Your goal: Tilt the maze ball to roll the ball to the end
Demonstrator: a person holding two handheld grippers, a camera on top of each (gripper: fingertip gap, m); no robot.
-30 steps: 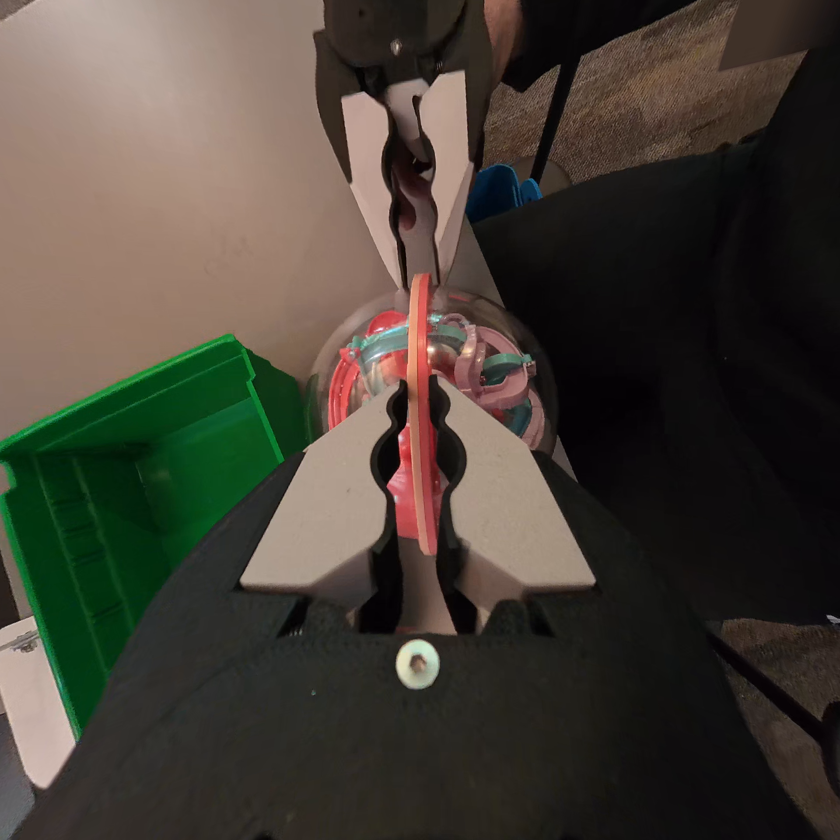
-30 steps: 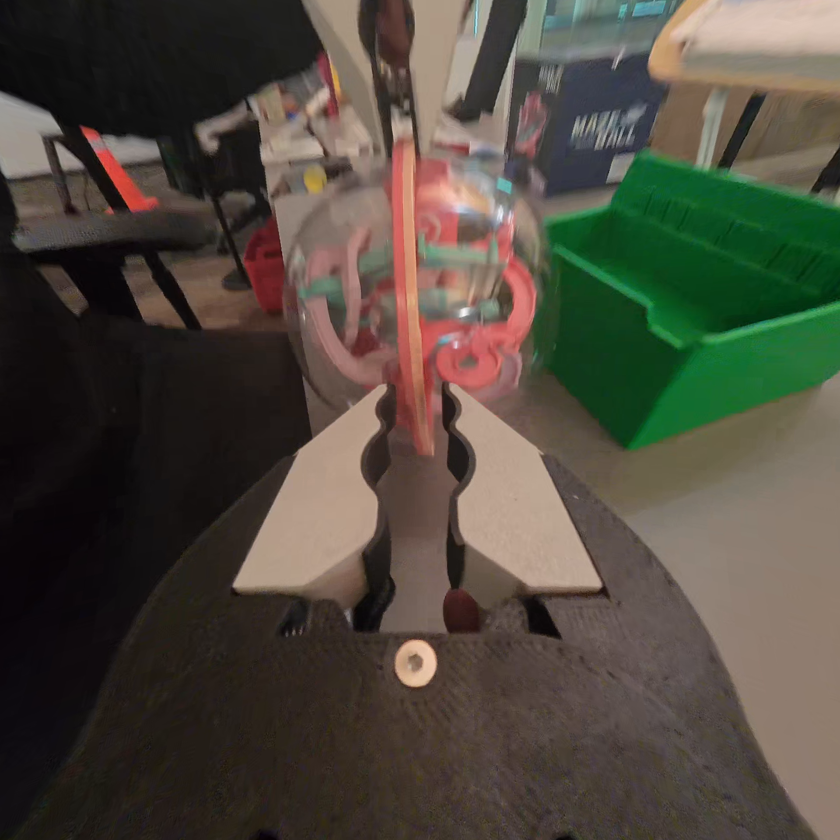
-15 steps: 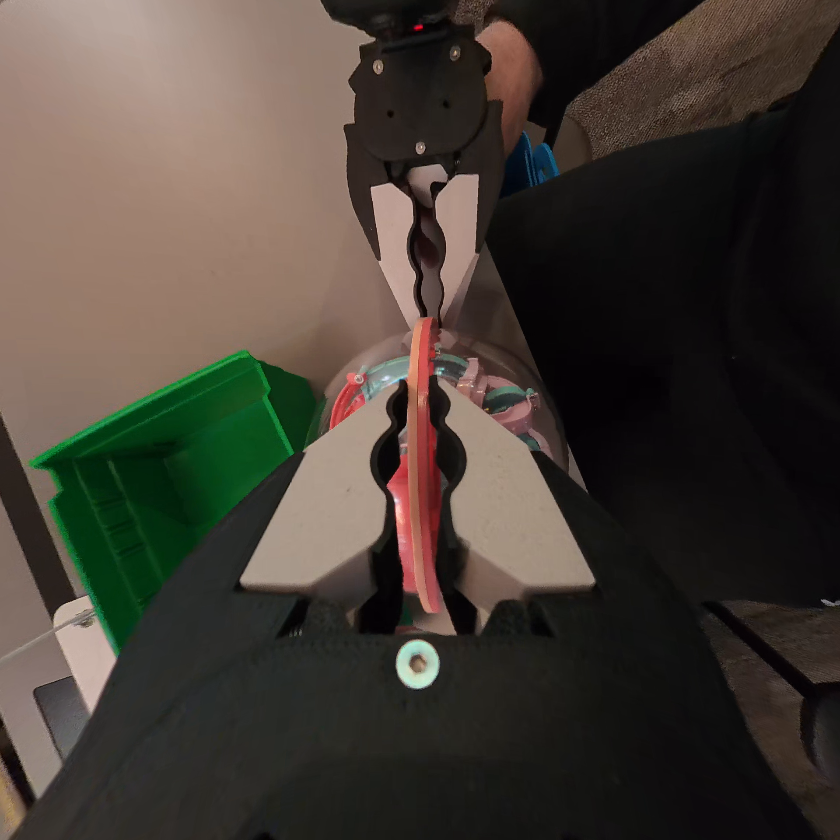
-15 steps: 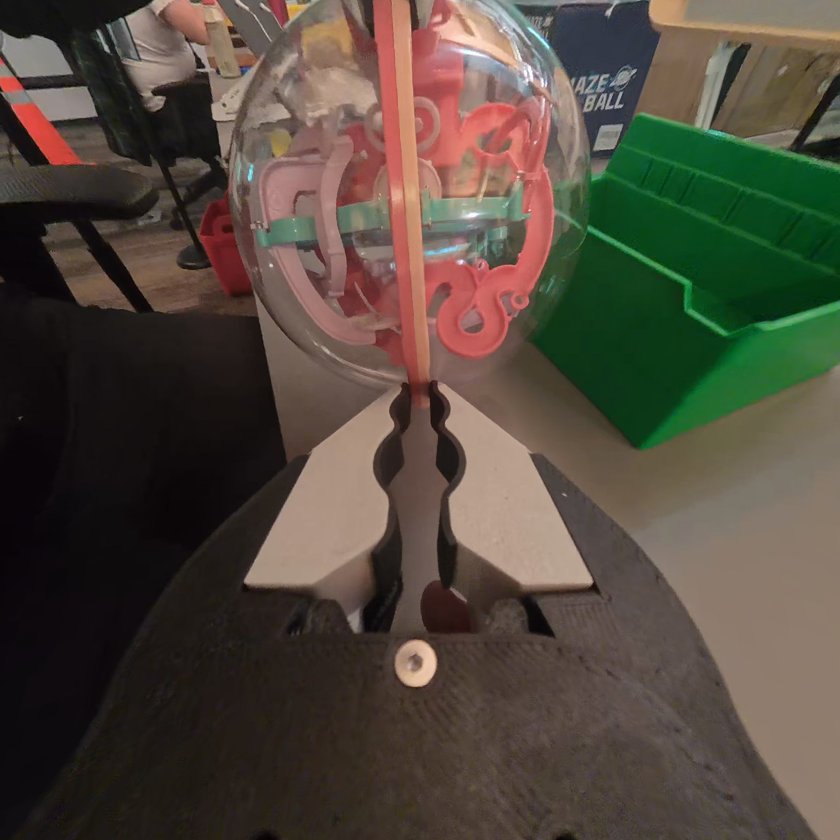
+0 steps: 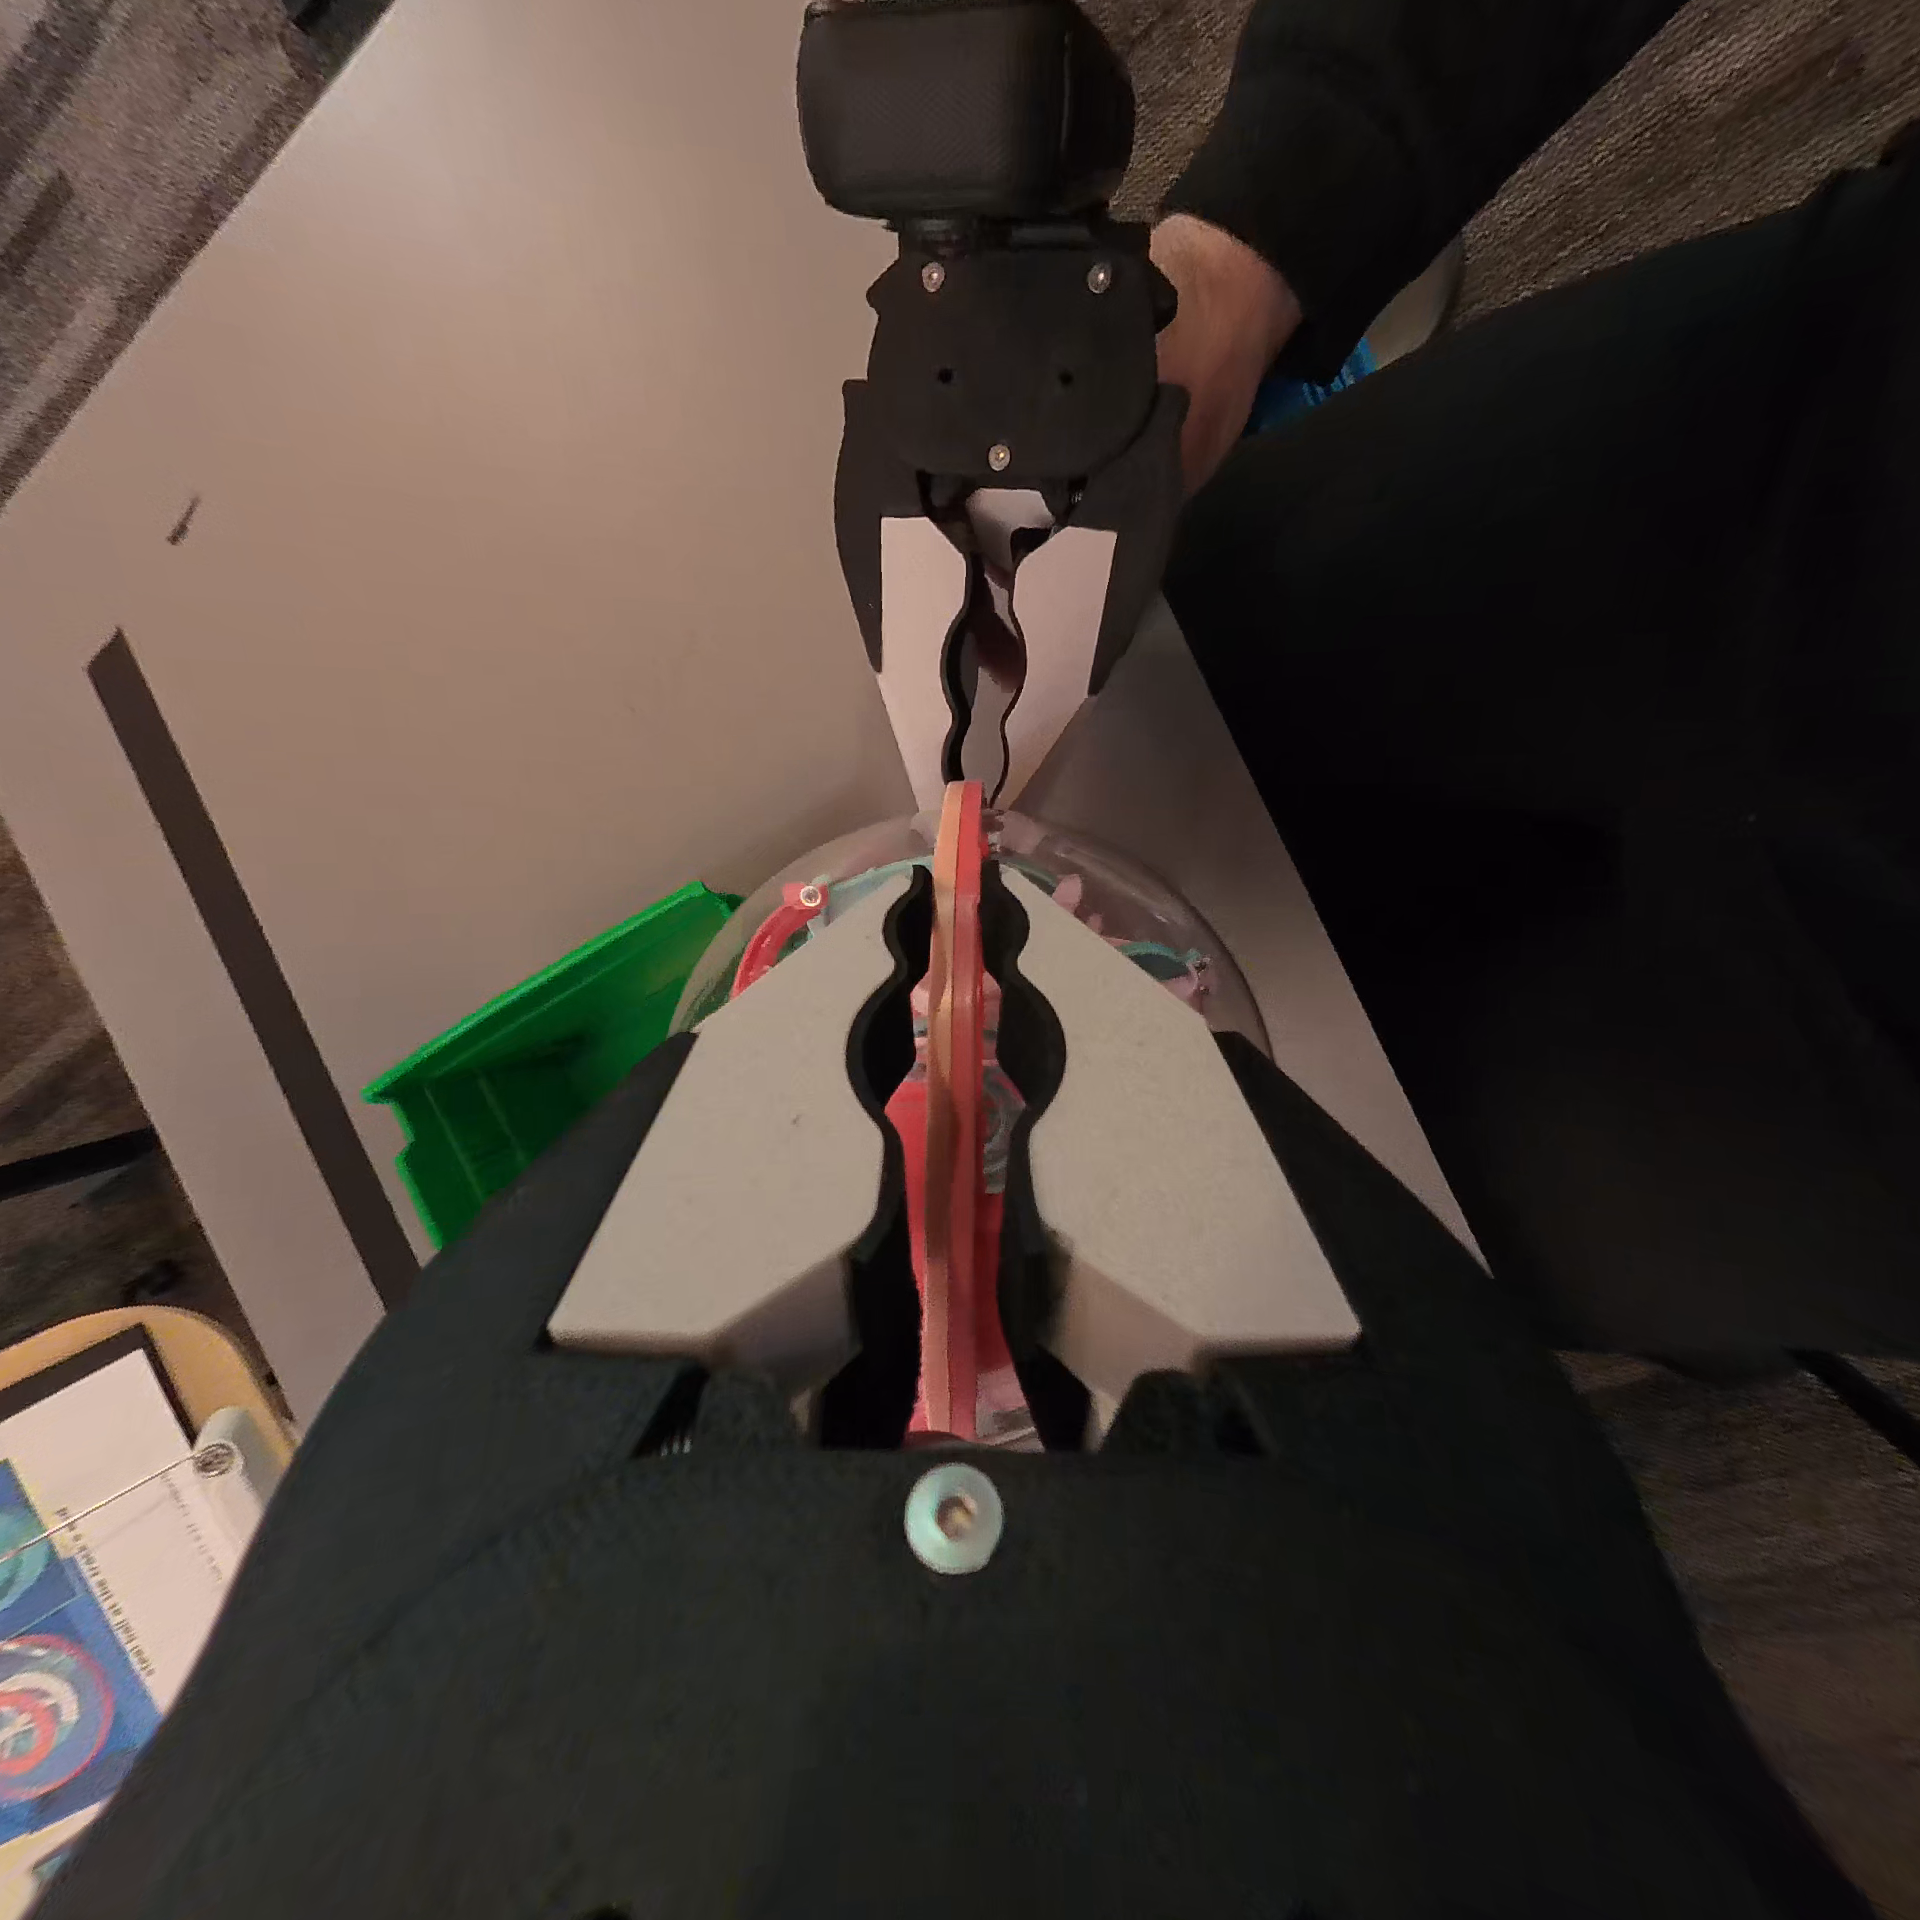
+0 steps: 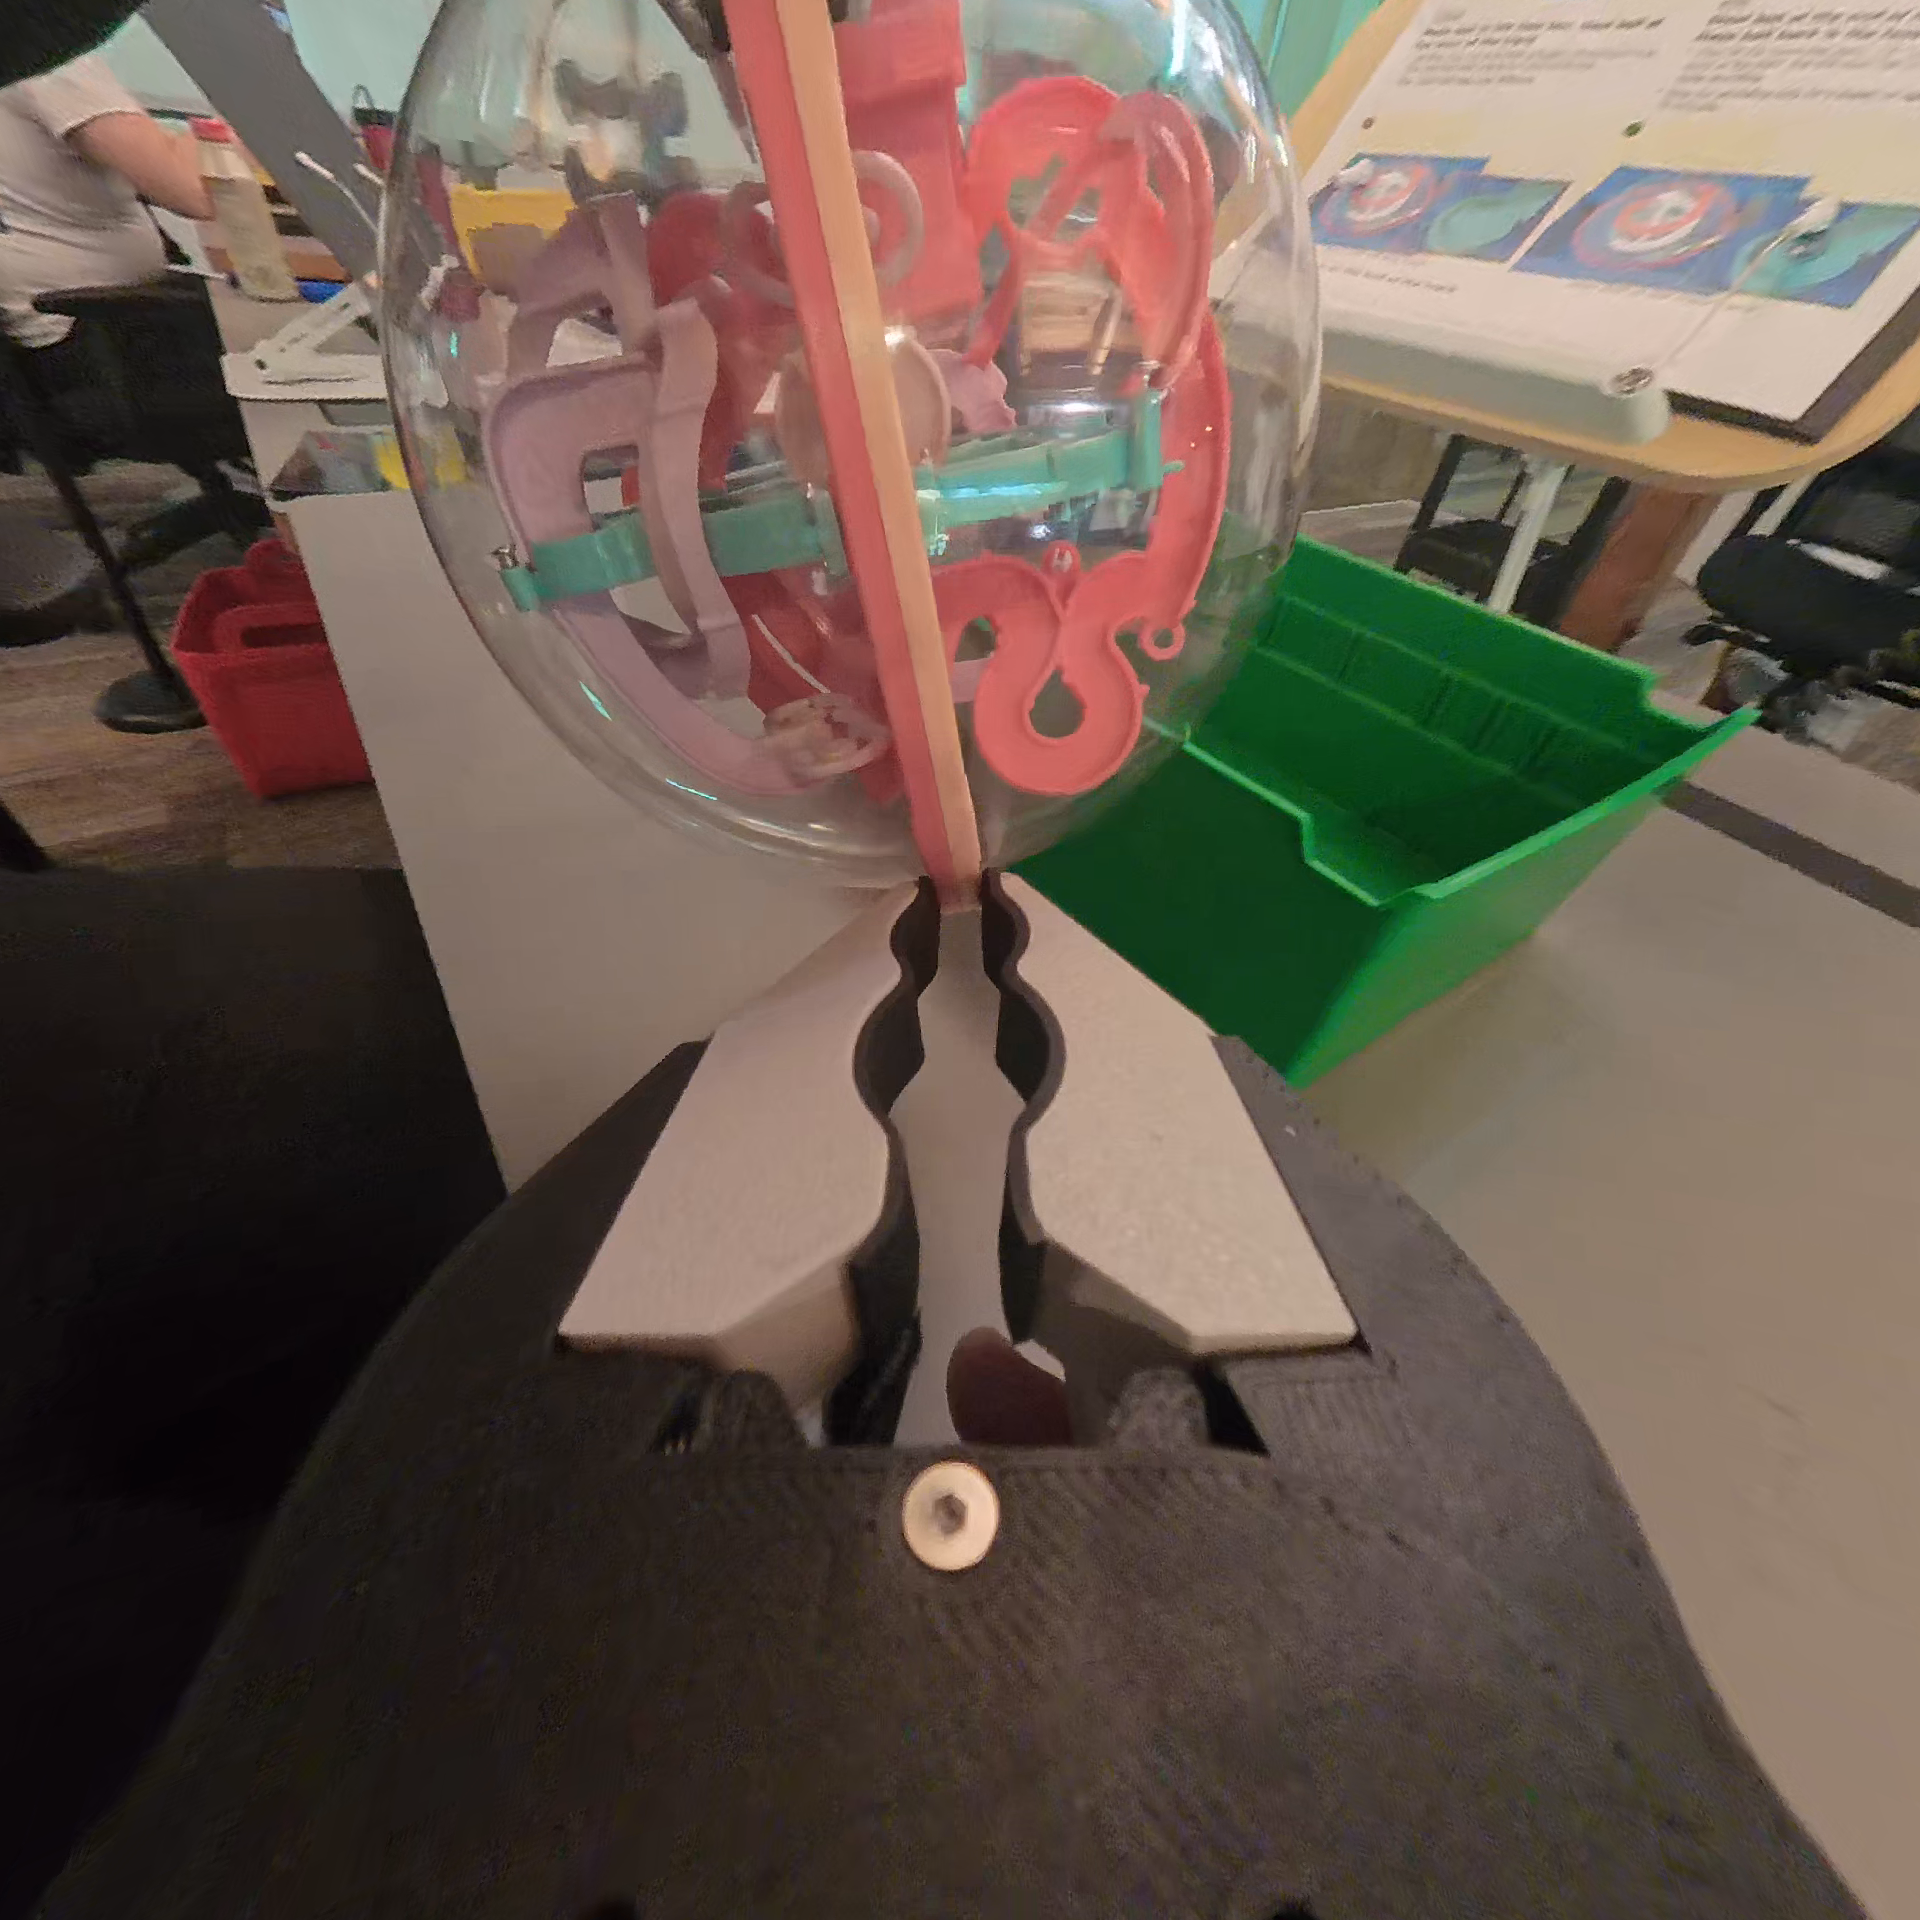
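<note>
The maze ball is a clear sphere with red, pink and teal tracks inside and a red and orange rim around it. My right gripper is shut on the lower edge of that rim and holds the ball up in front of the camera. My left gripper is shut on the opposite part of the rim, which runs deep between its pads. The ball lies mostly hidden behind my left fingers. The right gripper also shows in the left wrist view, pinching the rim's far edge.
A green bin stands on the pale table to the right of the ball; it also shows in the left wrist view. A red basket sits on the floor. An instruction board lies on another table. A person's dark clothing fills the right. My right fingertips sit around 11 centimeters from my left ones.
The right gripper closed onto the rim's edge, then slid out so only its tips pinch it. Both grippers lifted and tilted the ball; the left gripper rose, so the table now looks farther below.
</note>
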